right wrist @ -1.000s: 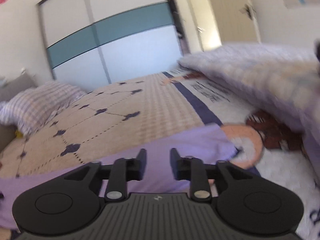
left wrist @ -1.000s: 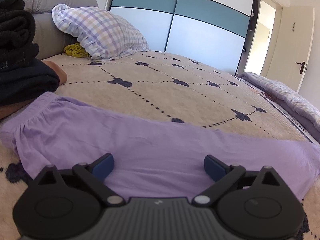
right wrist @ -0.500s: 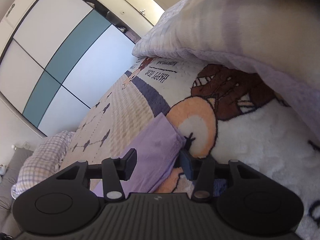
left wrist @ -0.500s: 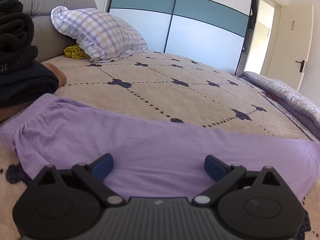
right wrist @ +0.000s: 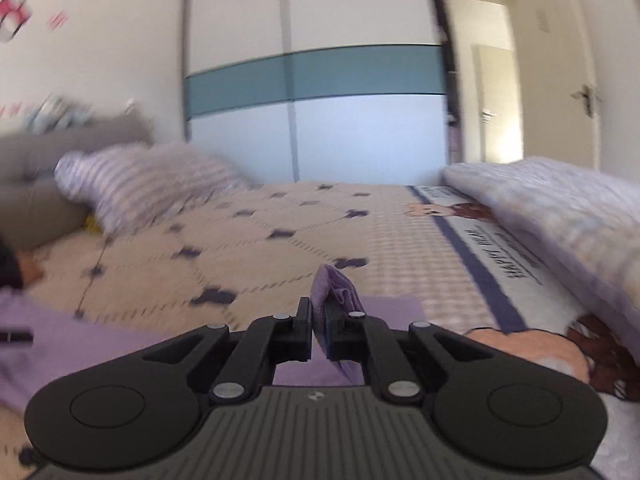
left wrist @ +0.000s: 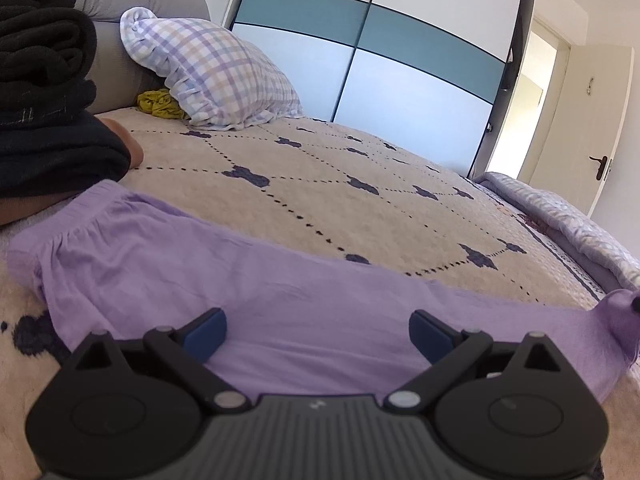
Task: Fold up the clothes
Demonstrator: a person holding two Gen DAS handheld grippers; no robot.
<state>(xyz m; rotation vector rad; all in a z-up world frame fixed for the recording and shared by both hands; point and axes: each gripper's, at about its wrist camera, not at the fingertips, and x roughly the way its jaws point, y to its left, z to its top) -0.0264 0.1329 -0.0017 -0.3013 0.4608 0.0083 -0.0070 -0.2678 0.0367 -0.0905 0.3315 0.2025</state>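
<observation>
lilac cloth is pinched between the nearly closed jaws of the right gripper point(right wrist: 318, 330), a small bunched tuft of it sticking up past the fingertips (the rest of that view is smeared with motion blur). this is one end of the purple garment point(left wrist: 248, 300), which looks like a pair of trousers lying flat across the patterned bedspread point(left wrist: 360, 208). its long axis runs crosswise to both cameras, gathered waistband at the left, the pinched end out at the right, where the left wrist view shows it lifted a little off the bed.

the left gripper point(left wrist: 318, 330) has its jaws spread wide with nothing between them, and it hovers low over the middle of the garment, blue pads just above the fabric.

so the right gripper holds the far-right end and the waistband lies well off to its left. a lengthwise fold would, by my reckoning, carry that end leftward along the garment's axis, past the left gripper, which is the nearer of the two to the waistband. a checked pillow point(left wrist: 224, 72) and a dark pile of clothes point(left wrist: 44, 92) sit beyond, clear of that path.
</observation>
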